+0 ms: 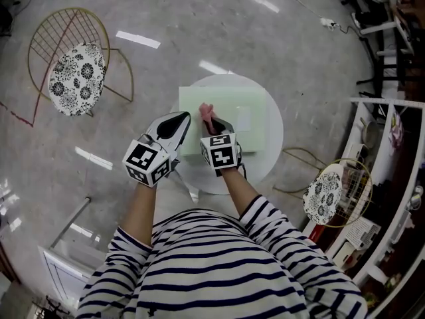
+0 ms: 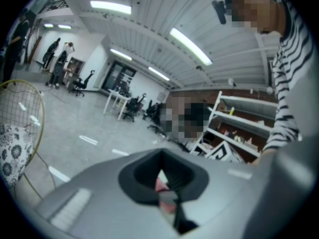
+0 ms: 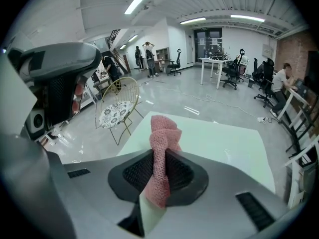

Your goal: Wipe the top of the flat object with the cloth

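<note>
**Head view.** The pale green flat board [image 1: 249, 108] lies on a round white counter [image 1: 275, 145]. The right hand-held gripper [image 1: 211, 121] points down at the board's near left part and holds the pink cloth [image 1: 206, 111], which sits over the board surface. The left hand-held gripper [image 1: 184, 117] is just beside it, at the board's left edge. A chair with a floral cushion [image 1: 78, 78] stands well apart on the floor.

**Left gripper view.** The jaws of the left hand-held gripper [image 2: 169, 190] are together, with nothing between them.

**Right gripper view.** The jaws of the right hand-held gripper [image 3: 160, 176] are clamped on the cloth [image 3: 163, 138]. A bunched end of it stands out beyond them, above the board [image 3: 229, 143].
</note>
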{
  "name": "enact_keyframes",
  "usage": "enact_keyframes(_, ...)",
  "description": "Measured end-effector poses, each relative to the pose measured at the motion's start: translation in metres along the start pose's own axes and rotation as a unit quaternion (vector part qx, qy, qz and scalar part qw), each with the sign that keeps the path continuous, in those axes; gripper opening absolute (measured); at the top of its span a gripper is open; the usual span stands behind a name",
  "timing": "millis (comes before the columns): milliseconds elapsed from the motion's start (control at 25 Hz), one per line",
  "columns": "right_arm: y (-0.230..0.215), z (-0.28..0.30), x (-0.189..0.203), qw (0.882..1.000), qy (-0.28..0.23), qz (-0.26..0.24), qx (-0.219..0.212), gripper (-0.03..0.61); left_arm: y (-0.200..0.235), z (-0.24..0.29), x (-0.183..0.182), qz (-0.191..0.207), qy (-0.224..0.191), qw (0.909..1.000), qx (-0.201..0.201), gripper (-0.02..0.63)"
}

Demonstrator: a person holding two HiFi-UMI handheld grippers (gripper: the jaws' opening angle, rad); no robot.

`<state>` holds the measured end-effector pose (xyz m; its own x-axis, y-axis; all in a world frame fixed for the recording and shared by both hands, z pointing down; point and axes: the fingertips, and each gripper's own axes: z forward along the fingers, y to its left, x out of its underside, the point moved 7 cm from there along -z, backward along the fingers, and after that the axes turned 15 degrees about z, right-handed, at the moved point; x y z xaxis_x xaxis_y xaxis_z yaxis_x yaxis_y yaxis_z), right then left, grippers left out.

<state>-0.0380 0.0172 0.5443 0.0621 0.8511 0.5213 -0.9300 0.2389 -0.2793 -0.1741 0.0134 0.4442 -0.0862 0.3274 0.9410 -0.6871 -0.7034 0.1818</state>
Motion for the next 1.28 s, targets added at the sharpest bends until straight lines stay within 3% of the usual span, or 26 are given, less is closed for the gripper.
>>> enact_keyframes(760,0.057,0.001,0.019,0.996,0.034,0.006,-0.083,0.051,0.002,-0.004,0.005,-0.005,0.003,1.0000,-0.002,0.006)
enact_keyframes(920,0.065,-0.004,0.026,0.990,0.053,0.057,-0.118,0.051,0.002,-0.001,0.003,-0.003,0.003,1.0000,-0.001,0.006)
enact_keyframes(1080,0.067,-0.005,0.028,0.975,0.069,0.138,-0.160,0.051,0.002,0.001,0.004,-0.003,0.005,1.0000,0.001,0.006)
enact_keyframes(1280,0.049,0.003,0.034,0.972,0.089,0.150,-0.156,0.051,0.000,0.005,0.003,-0.001,0.007,1.0000,0.006,0.006)
